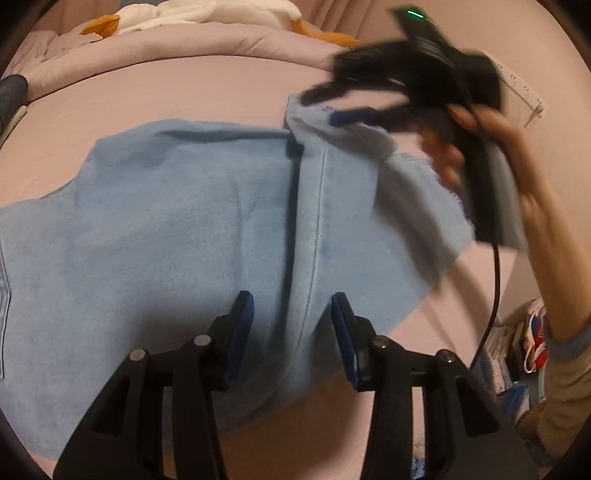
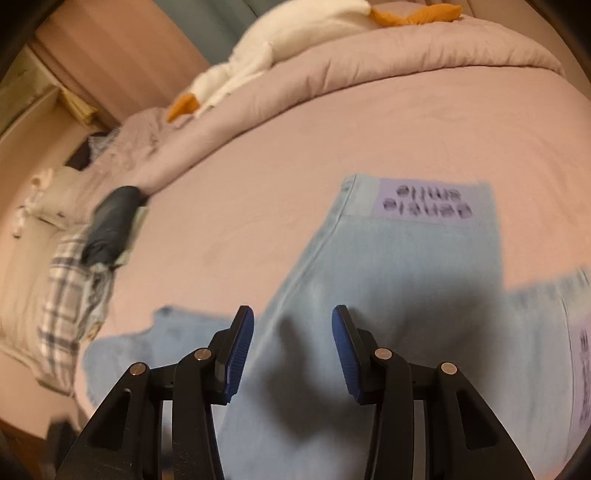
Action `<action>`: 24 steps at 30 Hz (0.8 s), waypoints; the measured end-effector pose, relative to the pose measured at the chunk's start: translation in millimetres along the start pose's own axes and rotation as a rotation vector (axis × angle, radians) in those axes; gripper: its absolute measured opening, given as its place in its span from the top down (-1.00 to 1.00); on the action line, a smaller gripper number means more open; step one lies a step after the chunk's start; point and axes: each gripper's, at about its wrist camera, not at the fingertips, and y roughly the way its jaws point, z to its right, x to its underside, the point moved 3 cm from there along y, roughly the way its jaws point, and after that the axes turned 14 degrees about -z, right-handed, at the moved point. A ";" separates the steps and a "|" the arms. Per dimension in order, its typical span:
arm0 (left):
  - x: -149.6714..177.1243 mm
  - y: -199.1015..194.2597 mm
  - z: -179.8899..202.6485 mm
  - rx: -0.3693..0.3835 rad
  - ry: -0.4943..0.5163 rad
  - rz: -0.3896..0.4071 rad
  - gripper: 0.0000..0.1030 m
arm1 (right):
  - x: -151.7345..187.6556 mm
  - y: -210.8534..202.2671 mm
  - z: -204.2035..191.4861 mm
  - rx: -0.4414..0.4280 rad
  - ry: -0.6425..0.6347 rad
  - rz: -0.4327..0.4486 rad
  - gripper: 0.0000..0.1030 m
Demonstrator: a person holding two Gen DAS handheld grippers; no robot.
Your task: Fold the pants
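Pants (image 1: 184,229) flat on pink bed (image 1: 184,96), duvet (image 2: 369,74) behind.

Setting: home bedroom. Bed (image 2: 258,177) with pink sheet, rolled lilac duvet (image 2: 369,74) along the far edge, white-and-orange plush toy (image 2: 295,33) on top. Plaid cloth (image 2: 70,295) at bedside; curtains (image 2: 122,62) behind.
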 end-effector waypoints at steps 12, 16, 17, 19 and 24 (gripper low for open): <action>4.0 -1.0 -7.5 -0.014 0.005 0.017 0.53 | -27.2 45.3 -6.4 0.262 -0.019 -0.060 0.84; 6.8 -2.3 -5.2 -0.028 0.029 0.016 0.64 | -8.4 3.7 22.6 0.112 0.083 0.045 0.84; 7.3 -2.3 -4.3 -0.031 0.033 0.017 0.66 | -1.2 -11.9 26.5 0.099 0.085 0.079 0.84; 7.9 -1.8 -2.9 -0.034 0.037 0.015 0.66 | 19.1 -48.6 35.7 0.048 0.082 0.167 0.84; 7.7 1.2 5.5 -0.092 0.083 0.025 0.66 | 89.9 -119.1 62.2 -0.028 0.147 0.369 0.84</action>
